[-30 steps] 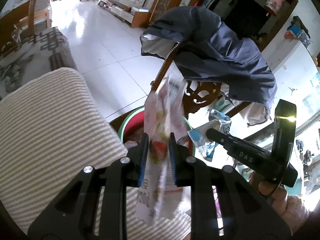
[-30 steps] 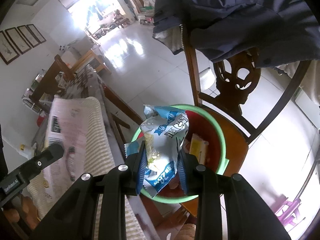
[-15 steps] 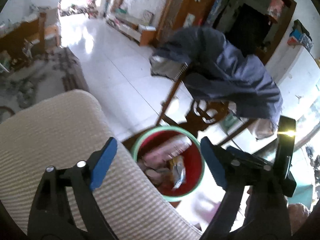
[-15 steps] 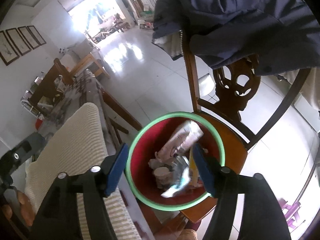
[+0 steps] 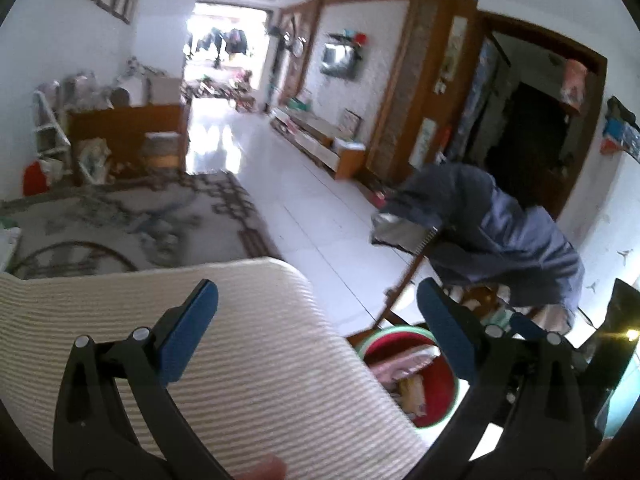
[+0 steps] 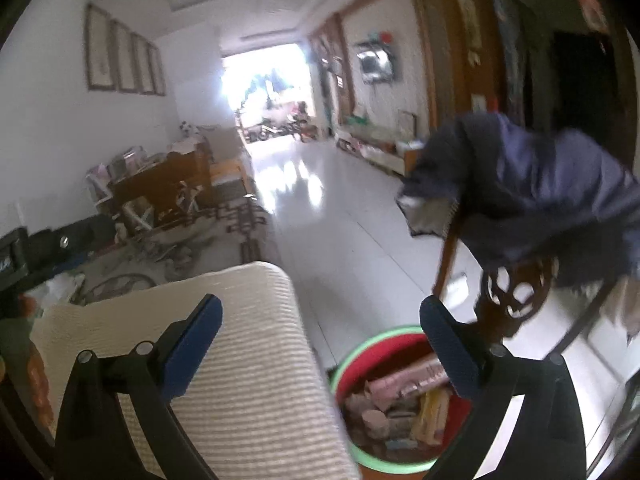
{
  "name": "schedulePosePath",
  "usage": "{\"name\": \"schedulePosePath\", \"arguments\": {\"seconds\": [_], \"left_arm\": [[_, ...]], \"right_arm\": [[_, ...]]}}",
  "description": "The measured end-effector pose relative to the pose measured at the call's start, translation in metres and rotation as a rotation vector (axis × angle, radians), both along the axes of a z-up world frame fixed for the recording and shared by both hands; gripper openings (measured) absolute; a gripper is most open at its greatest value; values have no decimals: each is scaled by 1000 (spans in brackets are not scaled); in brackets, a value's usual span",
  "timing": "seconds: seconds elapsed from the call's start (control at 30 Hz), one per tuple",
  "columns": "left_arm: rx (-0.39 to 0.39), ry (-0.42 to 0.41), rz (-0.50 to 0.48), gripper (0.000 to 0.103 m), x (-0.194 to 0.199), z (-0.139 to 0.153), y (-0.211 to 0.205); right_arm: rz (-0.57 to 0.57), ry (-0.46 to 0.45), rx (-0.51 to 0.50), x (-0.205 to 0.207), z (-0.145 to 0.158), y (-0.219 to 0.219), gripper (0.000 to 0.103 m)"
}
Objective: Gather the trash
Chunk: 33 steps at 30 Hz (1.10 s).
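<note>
Trash, meaning a bunch of snack wrappers [image 5: 404, 364], sits in the red basin with a green rim [image 5: 400, 330] on the wooden chair, just past the near right corner of the striped cushion [image 5: 248, 344]. From the left wrist view, the left hand-held gripper [image 5: 316, 332] has its fingers spread wide with nothing between them. Only a slice of the basin shows here, half hidden behind the right finger.

Right wrist view: the right hand-held gripper [image 6: 320, 344] is also wide apart and empty, and this one looks further into the basin [image 6: 370, 340], so you can see a pink packet [image 6: 412, 376], a yellow one and crumpled bits. My guess is that it's all light, floppy and slick film, so pinch a flat edge or a fold, not the puffy middle. A dark jacket [image 6: 536, 200] hangs over the chair back.
</note>
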<state>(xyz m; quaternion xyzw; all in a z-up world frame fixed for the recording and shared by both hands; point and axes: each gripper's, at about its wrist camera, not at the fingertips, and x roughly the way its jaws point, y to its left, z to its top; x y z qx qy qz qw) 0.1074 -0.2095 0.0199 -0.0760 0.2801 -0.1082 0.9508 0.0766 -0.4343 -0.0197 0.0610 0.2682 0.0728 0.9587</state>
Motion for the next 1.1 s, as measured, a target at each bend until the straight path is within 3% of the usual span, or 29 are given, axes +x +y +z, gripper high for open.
{"name": "schedulePosePath", "arguments": {"seconds": [0.2,0.4,0.57,0.77,1.1], "left_arm": [[30,-65,80,98,-28,15,55],[97,-78,137,98,-48,23,95],[130,-147,164,98,-68,28,118],[89,-104,211,98,-70,23,144],[95,-94,202,98,-73,21,156]], "right_arm": [[31,-29,60,-8,6,51,96],[49,-23,49,-19,4,98,96],[31,-6,46,-29,-1,122,96],[-14,8,53,-42,-6,130,96],[-39,8,37,-47,-7,138,96]]}}
